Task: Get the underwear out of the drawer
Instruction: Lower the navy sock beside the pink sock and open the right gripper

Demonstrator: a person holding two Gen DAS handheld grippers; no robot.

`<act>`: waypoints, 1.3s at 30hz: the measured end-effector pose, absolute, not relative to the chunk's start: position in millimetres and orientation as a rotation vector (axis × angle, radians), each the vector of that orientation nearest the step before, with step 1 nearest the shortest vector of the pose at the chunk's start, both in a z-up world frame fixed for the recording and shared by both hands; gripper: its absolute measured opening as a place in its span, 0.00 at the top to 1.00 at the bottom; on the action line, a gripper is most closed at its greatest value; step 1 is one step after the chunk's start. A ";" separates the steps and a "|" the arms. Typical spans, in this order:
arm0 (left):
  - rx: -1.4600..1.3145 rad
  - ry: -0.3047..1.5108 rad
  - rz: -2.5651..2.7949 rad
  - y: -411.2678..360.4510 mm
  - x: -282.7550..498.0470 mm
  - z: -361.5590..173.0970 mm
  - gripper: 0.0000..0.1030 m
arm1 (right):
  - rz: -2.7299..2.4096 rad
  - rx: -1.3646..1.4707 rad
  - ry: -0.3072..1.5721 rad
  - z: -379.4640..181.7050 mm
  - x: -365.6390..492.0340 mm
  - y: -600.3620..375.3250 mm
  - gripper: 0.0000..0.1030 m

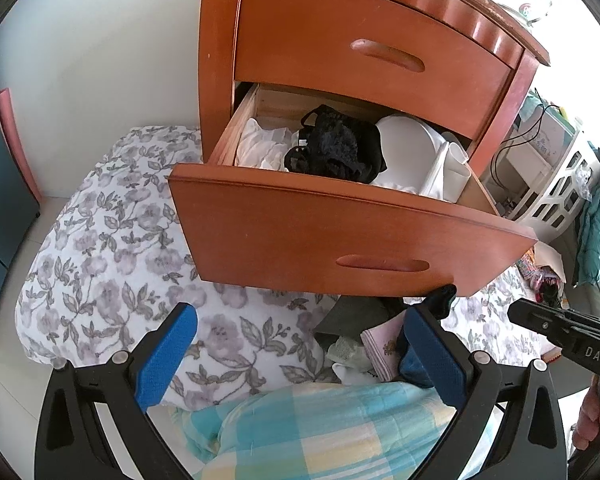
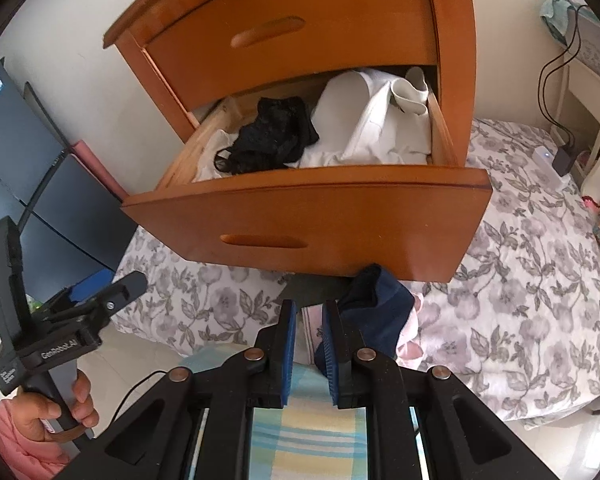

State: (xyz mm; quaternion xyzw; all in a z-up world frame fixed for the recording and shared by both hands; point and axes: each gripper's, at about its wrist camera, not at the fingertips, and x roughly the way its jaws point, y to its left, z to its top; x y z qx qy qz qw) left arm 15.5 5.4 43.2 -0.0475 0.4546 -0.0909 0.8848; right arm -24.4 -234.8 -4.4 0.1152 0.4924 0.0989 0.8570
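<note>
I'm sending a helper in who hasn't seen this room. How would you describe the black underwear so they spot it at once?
Find the wooden nightstand and its pulled-out lower drawer. Inside, toward the left of middle, a crumpled black lace garment lies on pale clothes. It is the only dark, lacy piece; everything around it is white.
</note>
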 end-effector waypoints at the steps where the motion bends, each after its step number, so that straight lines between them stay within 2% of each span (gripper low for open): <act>1: -0.098 0.948 -0.189 5.0 15.4 41.7 0.00 | 0.195 0.242 1.043 -6.5 -23.3 -235.4 0.78; 2: -0.097 0.952 -0.188 4.6 15.5 40.4 0.00 | 0.184 0.241 1.050 -8.0 -22.3 -235.7 0.69; 3: -0.095 0.955 -0.188 4.4 15.2 39.4 0.00 | 0.169 0.237 1.057 -9.5 -21.9 -236.2 0.54; 5: -0.093 0.961 -0.190 4.1 15.8 37.8 0.00 | 0.140 0.224 1.062 -11.5 -21.6 -237.3 0.42; 7: -0.089 0.960 -0.185 4.2 15.7 37.5 0.00 | 0.128 0.215 1.065 -12.4 -20.6 -237.9 0.42; 11: -0.089 0.957 -0.181 4.6 16.6 38.6 0.00 | 0.113 0.207 1.066 -13.9 -19.7 -239.3 0.25; 13: -0.090 0.954 -0.175 5.4 16.7 39.1 0.00 | 0.108 0.200 1.064 -14.3 -19.8 -239.1 0.22; 15: -0.092 0.949 -0.170 6.8 17.0 39.9 0.00 | 0.103 0.193 1.061 -14.2 -20.2 -239.3 0.14; 19: -0.096 0.939 -0.163 8.5 17.2 40.9 0.00 | 0.091 0.191 1.054 -13.8 -20.1 -241.0 0.10; 20: -0.096 0.938 -0.163 8.4 17.1 41.0 0.00 | 0.088 0.189 1.054 -14.0 -19.8 -241.1 0.03; 21: -0.095 0.934 -0.163 8.4 16.9 41.2 0.00 | 0.083 0.186 1.052 -13.9 -19.8 -241.2 0.00; 39: -0.083 0.812 -0.164 10.9 13.5 52.4 0.00 | 0.054 0.174 0.984 -9.1 -19.4 -246.6 0.00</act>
